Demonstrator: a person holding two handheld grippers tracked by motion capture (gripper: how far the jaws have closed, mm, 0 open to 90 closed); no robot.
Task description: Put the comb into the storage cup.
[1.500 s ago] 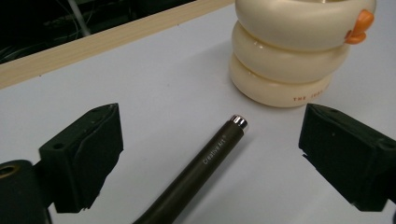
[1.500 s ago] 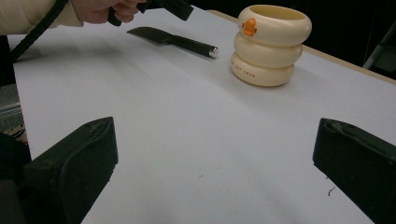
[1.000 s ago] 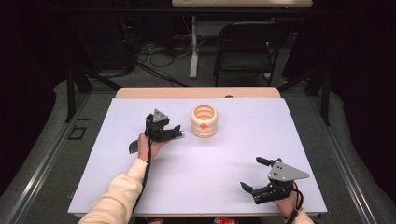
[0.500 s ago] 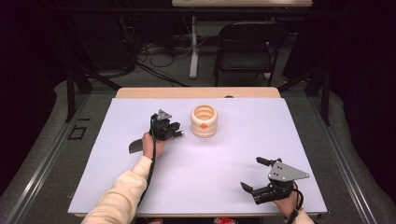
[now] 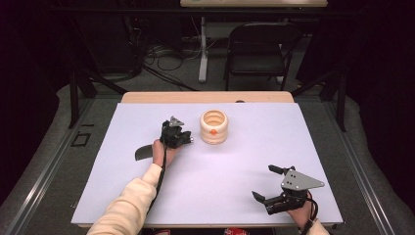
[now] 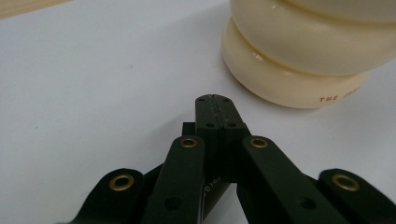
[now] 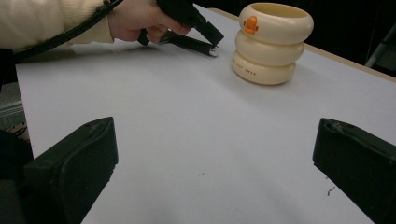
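Note:
A cream ribbed cup (image 5: 214, 126) of stacked rings with an orange mark stands at the table's far middle; it shows close up in the left gripper view (image 6: 303, 51) and farther off in the right gripper view (image 7: 271, 42). My left gripper (image 5: 190, 140) lies low on the white sheet just left of the cup, apart from it. Its jaws have just been closing and now meet, shut (image 6: 214, 100), with nothing between them. My right gripper (image 5: 263, 181) rests near the front right edge, its jaws wide open (image 7: 215, 154) on bare table.
A white sheet (image 5: 293, 137) covers the table, with a wooden strip (image 5: 205, 97) along the far edge. Behind the table stand a black chair (image 5: 259, 44) and cables on the floor. The left sleeve (image 5: 127, 205) reaches in from the front.
My left gripper has sunk a little toward the sheet beside the cup and its jaws have come together. The right gripper has not moved.

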